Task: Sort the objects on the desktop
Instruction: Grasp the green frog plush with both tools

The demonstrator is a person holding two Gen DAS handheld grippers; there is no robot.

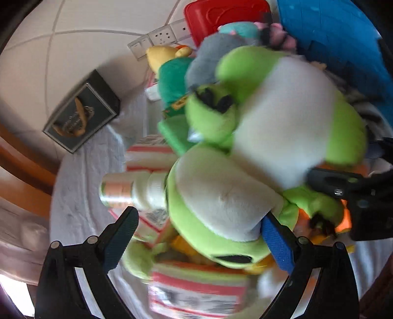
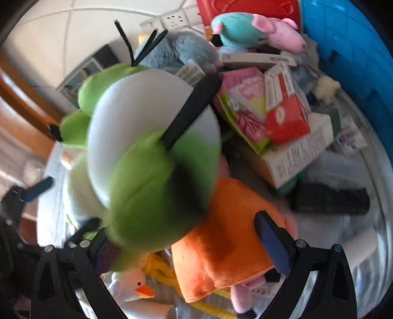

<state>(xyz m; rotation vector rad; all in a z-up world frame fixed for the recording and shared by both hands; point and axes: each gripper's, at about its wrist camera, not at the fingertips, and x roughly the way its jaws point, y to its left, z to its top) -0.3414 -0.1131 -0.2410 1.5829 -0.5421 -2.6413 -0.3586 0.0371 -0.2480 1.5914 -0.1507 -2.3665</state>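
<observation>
A big green and white plush toy (image 1: 270,127) fills the left wrist view, close in front of my left gripper (image 1: 196,240). The left jaws stand wide apart, the right blue pad (image 1: 277,245) touching the plush's underside. The same plush (image 2: 147,159) is blurred in the right wrist view, lying between my right gripper's (image 2: 186,247) open jaws, its lower end against the left pad (image 2: 108,252). An orange plush (image 2: 226,233) lies beside the right pad (image 2: 272,245). The other gripper (image 1: 348,193) shows at right in the left view.
A pile of plush toys and small cartons (image 2: 282,110) lies on a white cloth (image 1: 81,186). A blue bin (image 2: 348,61) and a red lid (image 1: 221,19) stand behind. A dark box (image 1: 81,115) leans at left. A white duck (image 2: 132,282) and a black block (image 2: 331,198) lie low.
</observation>
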